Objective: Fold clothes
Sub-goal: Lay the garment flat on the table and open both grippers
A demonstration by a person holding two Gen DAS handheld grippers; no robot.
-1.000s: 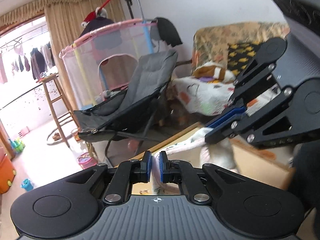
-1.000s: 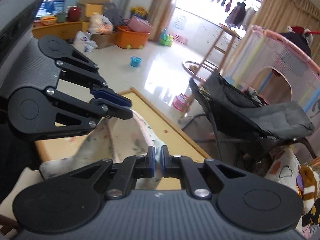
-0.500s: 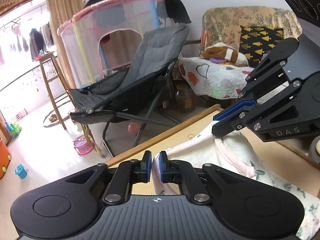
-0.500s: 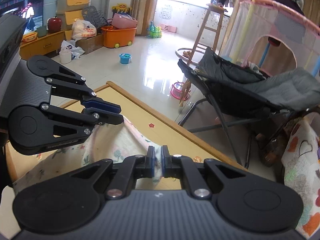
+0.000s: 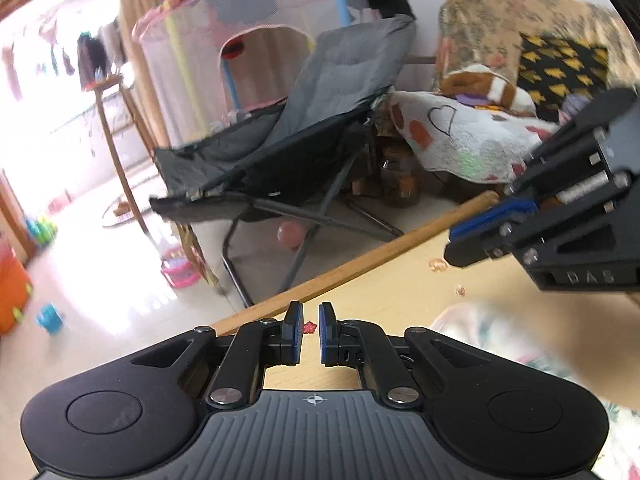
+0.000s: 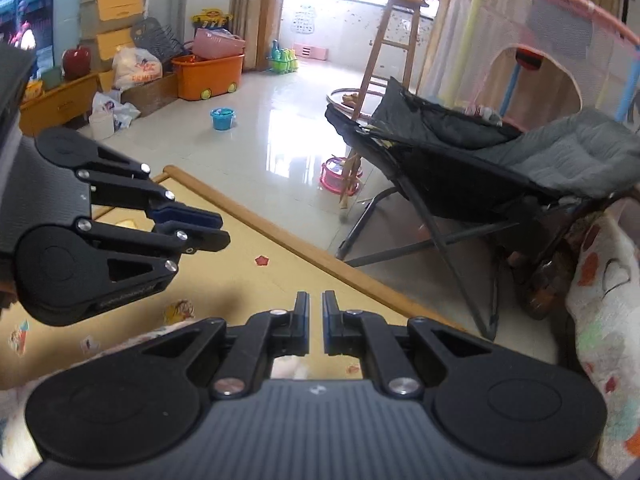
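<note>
The pale floral garment [image 5: 500,332] lies on the wooden table [image 5: 400,304], at the lower right of the left wrist view and blurred. In the right wrist view a bit of it [image 6: 290,368] shows under my gripper body. My left gripper [image 5: 309,334] has its jaws a small gap apart with nothing between them, above the table near its far edge. My right gripper [image 6: 315,326] is likewise slightly open and empty. Each gripper also shows in the other's view, the right one [image 5: 480,232] and the left one [image 6: 192,228], both empty.
The table's raised wooden edge [image 6: 280,236] runs just ahead of both grippers. Beyond it stand a grey folding chair [image 5: 304,136], a mesh play tent [image 5: 248,40], a sofa with a blanket [image 5: 472,136], a wooden stool [image 6: 392,48] and an orange bin [image 6: 208,76].
Both grippers were shut on the garment's edge and held it up. Now both have opened a little and let go, and the garment has dropped onto the table.
</note>
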